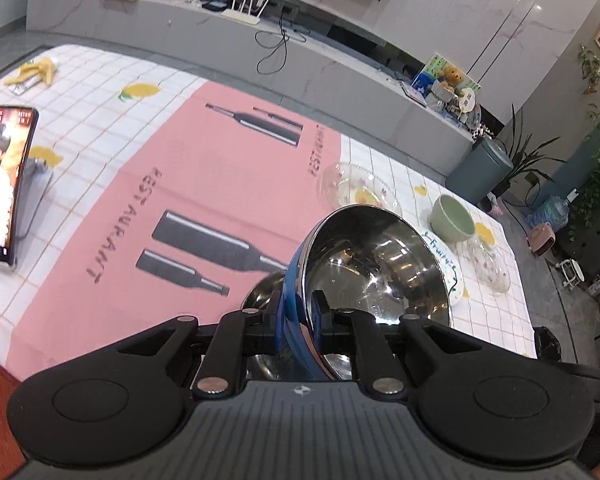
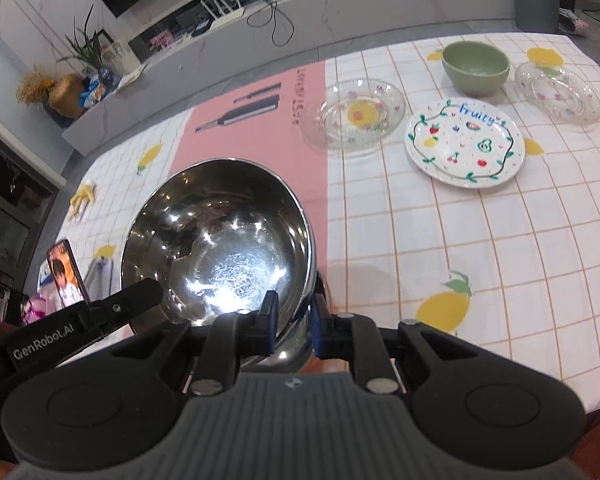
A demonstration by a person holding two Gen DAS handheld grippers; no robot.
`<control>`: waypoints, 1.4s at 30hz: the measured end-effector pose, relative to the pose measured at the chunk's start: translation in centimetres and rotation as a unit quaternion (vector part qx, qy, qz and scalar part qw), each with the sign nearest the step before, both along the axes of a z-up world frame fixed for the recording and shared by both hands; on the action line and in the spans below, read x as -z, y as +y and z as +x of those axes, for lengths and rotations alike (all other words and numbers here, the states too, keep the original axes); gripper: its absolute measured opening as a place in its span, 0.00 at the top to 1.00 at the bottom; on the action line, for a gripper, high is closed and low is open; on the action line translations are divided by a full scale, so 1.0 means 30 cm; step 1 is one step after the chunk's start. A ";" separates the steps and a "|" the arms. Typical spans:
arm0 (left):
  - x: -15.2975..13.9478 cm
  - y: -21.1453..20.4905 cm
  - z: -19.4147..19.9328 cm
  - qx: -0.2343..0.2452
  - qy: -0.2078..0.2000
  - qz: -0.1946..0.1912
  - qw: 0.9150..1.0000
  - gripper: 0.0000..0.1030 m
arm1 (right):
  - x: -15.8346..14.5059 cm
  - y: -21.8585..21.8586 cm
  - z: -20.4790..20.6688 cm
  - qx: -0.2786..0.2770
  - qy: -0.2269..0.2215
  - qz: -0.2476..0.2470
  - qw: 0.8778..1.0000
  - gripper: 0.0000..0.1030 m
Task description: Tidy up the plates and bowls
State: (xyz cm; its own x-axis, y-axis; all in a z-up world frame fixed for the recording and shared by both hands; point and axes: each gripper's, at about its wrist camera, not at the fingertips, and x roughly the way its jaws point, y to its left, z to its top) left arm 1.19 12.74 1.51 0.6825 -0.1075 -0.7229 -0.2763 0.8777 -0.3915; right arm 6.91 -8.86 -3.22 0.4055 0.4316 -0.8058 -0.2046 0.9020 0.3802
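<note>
My left gripper [image 1: 298, 314] is shut on the rim of a steel bowl with a blue outside [image 1: 376, 268], held tilted above the table. A second steel bowl [image 1: 262, 292] peeks out below it. My right gripper [image 2: 292, 316] is shut on the rim of a steel bowl [image 2: 220, 240]; the left gripper's finger [image 2: 112, 312] reaches in at that bowl's left. On the checked cloth lie a glass plate [image 2: 356, 118], a white "Fruity" plate [image 2: 464, 142], a green bowl [image 2: 476, 66] and another glass plate [image 2: 558, 92].
A pink mat [image 1: 204, 200] covers the table's middle. A phone on a stand [image 1: 4, 180] stands at the left, a banana peel [image 1: 36, 72] at the far left corner. A grey TV bench [image 1: 220, 40] runs behind the table.
</note>
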 end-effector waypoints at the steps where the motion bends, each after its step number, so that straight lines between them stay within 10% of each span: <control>1: 0.004 0.002 -0.002 0.001 0.003 -0.001 1.000 0.85 | 0.006 0.001 -0.002 -0.001 0.004 -0.002 1.000 0.86; 42: 0.072 -0.011 0.019 0.024 0.082 0.027 0.996 0.75 | 0.070 0.059 0.017 -0.033 0.023 -0.034 0.999 0.79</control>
State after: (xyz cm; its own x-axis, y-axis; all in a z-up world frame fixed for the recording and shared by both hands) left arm 1.75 12.41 -0.64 0.5490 -0.0948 -0.8304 -0.2905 0.9100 -0.2960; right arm 7.40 -7.08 -5.32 0.3391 0.4003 -0.8513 -0.2489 0.9109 0.3291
